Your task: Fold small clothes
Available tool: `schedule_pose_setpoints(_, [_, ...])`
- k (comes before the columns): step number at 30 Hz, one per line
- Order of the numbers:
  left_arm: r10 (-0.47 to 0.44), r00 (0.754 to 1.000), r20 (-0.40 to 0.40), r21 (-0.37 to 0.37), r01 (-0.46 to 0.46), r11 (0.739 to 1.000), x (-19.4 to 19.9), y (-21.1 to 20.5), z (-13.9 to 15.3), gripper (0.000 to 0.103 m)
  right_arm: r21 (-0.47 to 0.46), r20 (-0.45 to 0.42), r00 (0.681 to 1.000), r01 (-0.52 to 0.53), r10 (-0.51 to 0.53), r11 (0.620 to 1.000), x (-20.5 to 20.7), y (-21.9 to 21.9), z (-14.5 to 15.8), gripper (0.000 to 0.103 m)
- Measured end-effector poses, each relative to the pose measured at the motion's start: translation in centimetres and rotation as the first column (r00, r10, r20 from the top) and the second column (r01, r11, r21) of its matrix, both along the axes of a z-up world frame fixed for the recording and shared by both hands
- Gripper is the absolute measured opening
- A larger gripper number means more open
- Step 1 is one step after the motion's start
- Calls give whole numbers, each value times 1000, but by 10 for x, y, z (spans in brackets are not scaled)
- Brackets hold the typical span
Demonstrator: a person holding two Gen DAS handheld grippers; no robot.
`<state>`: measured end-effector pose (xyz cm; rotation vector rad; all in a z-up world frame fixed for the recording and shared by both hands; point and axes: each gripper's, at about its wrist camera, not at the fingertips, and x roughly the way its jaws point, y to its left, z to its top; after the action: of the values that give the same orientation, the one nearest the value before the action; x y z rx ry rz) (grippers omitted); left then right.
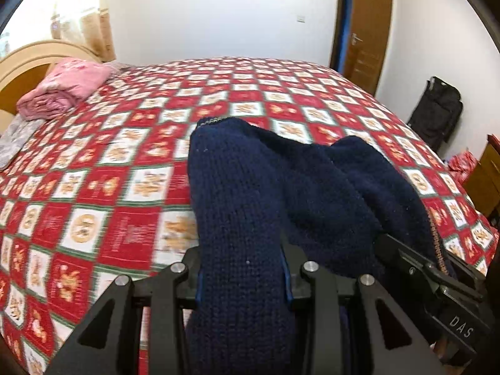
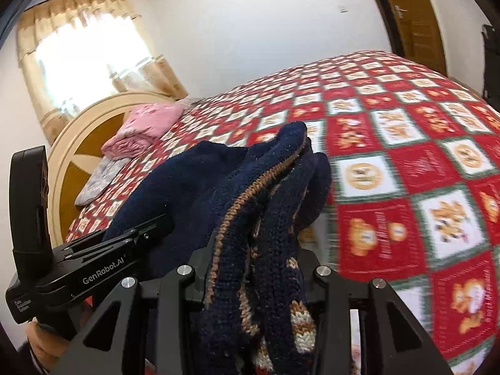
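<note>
A navy knitted sweater (image 1: 250, 193) with a tan patterned edge is held up above the bed (image 1: 93, 187) by both grippers. My left gripper (image 1: 243, 281) is shut on a thick plain navy part, which hides the fingertips. My right gripper (image 2: 256, 268) is shut on a bunched part with the tan stripe (image 2: 250, 187) and a cream pattern. Each gripper shows in the other's view: the right one (image 1: 431, 275) at the lower right, the left one (image 2: 103, 256) at the lower left. The sweater (image 2: 193, 175) spans between them.
The bed has a red, white and green checked quilt (image 2: 406, 162). A folded pink cloth (image 1: 65, 90) and a grey cloth (image 1: 15, 140) lie by the wooden headboard (image 2: 75, 143). A brown door (image 1: 365, 31), a black bag (image 1: 437, 112) and a wooden cabinet (image 1: 487, 178) stand to the right.
</note>
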<state>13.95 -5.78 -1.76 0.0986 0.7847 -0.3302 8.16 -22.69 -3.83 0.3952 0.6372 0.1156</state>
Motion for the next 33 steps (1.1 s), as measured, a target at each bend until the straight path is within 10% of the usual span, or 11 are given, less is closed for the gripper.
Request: schedule_pose_setpoints(33, [197, 976, 93, 54, -203, 978, 82, 113, -2, 36, 14, 73, 986, -152, 151, 988, 114, 136, -6, 40])
